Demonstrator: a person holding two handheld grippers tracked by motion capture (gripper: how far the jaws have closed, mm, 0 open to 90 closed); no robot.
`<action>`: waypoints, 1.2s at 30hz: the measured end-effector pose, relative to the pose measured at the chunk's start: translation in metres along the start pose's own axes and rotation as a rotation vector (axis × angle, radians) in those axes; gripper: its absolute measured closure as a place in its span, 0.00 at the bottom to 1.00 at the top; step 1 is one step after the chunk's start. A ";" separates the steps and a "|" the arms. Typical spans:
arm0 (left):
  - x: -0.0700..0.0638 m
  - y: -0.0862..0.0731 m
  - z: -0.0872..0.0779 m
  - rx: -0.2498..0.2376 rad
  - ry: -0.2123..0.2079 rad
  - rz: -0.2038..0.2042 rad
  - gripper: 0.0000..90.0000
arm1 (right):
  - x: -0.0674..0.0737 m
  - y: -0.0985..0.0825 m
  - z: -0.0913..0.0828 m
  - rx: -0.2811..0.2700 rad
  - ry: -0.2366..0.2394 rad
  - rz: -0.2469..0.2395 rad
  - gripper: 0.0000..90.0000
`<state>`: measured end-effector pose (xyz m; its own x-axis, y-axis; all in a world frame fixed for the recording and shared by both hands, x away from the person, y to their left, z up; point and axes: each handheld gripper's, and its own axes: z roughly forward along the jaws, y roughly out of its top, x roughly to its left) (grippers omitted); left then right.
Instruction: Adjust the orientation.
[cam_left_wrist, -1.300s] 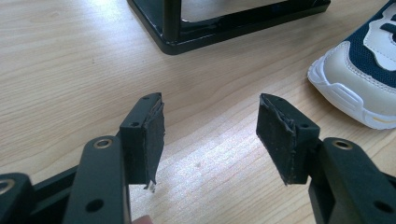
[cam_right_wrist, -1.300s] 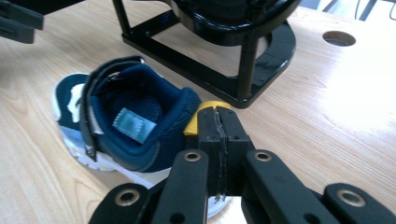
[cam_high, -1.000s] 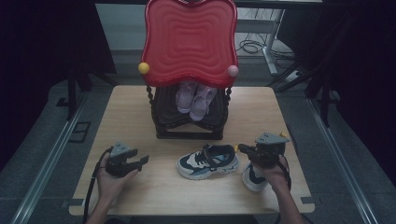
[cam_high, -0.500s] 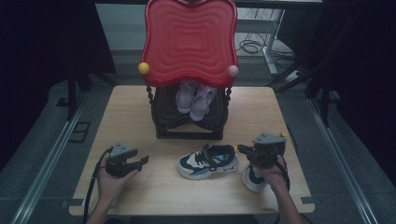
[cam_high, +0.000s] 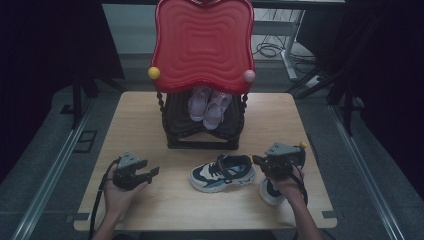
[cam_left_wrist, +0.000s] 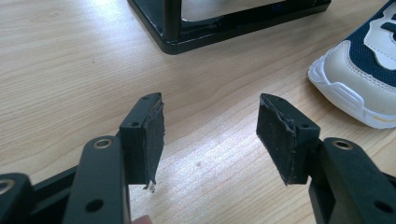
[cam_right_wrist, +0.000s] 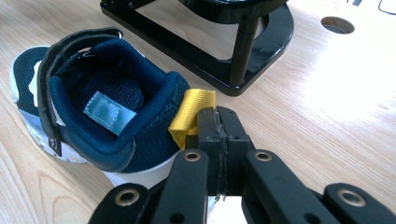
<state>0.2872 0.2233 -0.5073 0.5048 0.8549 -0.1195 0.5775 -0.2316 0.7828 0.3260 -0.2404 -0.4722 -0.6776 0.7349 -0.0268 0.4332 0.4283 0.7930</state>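
A navy and white sneaker (cam_high: 222, 172) lies on the wooden table (cam_high: 140, 120) in front of the black stand. In the right gripper view its heel (cam_right_wrist: 102, 107) faces me, with a yellow heel loop (cam_right_wrist: 189, 112). My right gripper (cam_right_wrist: 218, 116) is shut, jaws pressed flat together, right beside that loop; no yellow shows between the pads. In the high view the right gripper (cam_high: 257, 161) sits at the shoe's heel. My left gripper (cam_high: 150, 172) rests at the front left, open, with bare wood between its jaws (cam_left_wrist: 210, 121). The sneaker's toe (cam_left_wrist: 359, 70) lies off to its right.
A second sneaker (cam_high: 270, 192) lies under the right hand near the table's front right. A black stand (cam_high: 202, 135) with a red wavy panel (cam_high: 202, 45) holds a pink pair of shoes (cam_high: 210, 105). A round hole (cam_right_wrist: 337, 24) marks the tabletop.
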 end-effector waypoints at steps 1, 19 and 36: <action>0.000 0.000 0.000 0.000 0.000 0.000 0.47 | 0.000 0.000 0.001 0.000 0.002 0.000 0.98; 0.002 0.000 -0.002 -0.004 0.003 -0.004 0.47 | 0.019 0.001 0.002 0.051 0.069 -0.052 0.98; 0.006 0.000 -0.005 -0.012 0.007 -0.014 0.47 | 0.055 -0.006 -0.005 0.089 0.203 -0.126 0.98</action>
<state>0.2870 0.2303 -0.5048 0.4925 0.8611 -0.1261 0.5768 -0.2145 0.7882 0.2828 -0.2053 -0.4753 -0.8308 0.5565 0.0079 0.3826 0.5608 0.7343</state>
